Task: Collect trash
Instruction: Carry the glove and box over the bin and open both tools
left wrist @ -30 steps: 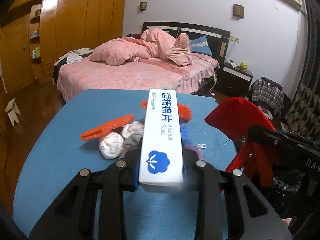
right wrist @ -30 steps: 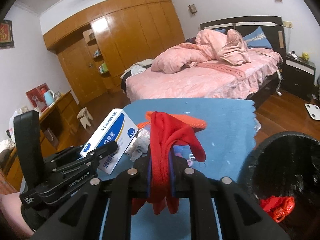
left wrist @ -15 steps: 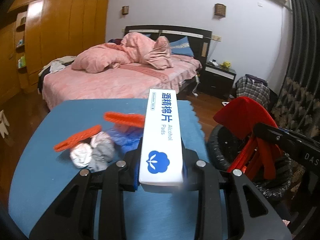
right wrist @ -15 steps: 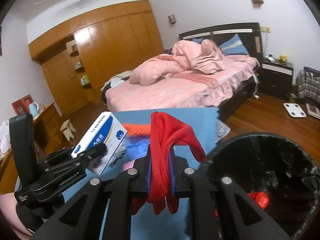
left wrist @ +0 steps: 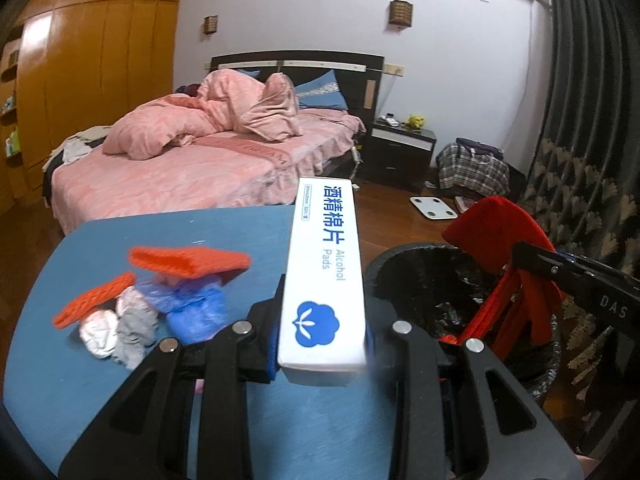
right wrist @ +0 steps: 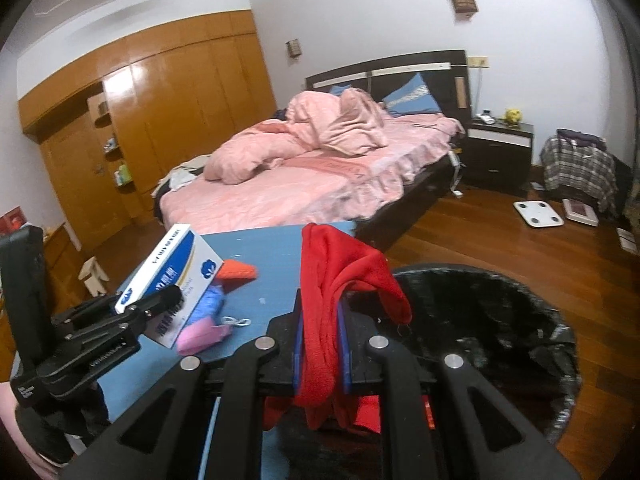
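Note:
My left gripper is shut on a white and blue alcohol pads box, held above the right edge of the blue table. In the right wrist view the same box shows at the left. My right gripper is shut on a red cloth that drapes over its fingers, over the rim of a black-lined trash bin. That bin stands just right of the table, with the red cloth above it. Something red lies inside the bin.
On the table lie orange knitted pieces, crumpled white tissues, a blue bag and a pink item. Beyond are a pink bed, a nightstand, a white scale on the wooden floor, wooden wardrobes at left.
Both grippers have swung right with their loads, from over the table toward the trash bin. The bin now fills the right of both views and the trash pile has slid left.

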The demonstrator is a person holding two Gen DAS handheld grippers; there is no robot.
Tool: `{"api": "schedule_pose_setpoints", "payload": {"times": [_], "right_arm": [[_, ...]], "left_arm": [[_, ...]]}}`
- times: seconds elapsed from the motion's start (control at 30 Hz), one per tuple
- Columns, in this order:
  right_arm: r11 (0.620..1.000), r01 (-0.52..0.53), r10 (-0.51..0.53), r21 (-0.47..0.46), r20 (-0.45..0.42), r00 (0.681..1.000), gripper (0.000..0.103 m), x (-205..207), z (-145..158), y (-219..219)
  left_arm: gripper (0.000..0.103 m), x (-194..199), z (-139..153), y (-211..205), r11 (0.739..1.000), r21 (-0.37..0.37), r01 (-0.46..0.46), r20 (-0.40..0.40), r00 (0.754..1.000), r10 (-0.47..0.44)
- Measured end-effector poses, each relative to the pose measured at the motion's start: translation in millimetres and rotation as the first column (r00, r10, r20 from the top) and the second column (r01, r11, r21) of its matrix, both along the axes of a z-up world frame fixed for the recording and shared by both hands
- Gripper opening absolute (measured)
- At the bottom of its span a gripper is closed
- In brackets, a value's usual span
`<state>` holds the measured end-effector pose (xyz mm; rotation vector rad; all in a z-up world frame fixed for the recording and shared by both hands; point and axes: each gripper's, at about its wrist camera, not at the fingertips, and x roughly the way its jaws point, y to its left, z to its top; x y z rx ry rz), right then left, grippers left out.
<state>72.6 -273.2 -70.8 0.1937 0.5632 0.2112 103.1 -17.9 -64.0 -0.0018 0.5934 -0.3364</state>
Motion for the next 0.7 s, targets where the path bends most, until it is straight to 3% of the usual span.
{"api": "schedule_pose_setpoints", "payload": {"times": [0.7], "right_arm": [[0.987, 0.155, -0.157, -0.046, -0.029, 0.987, 0.014, -6, -11, -86]], "left_arm": [[0.029, 23, -9, -104, 0.985, -0.019, 0.174, -0.011, 0.985, -0.174]]}}
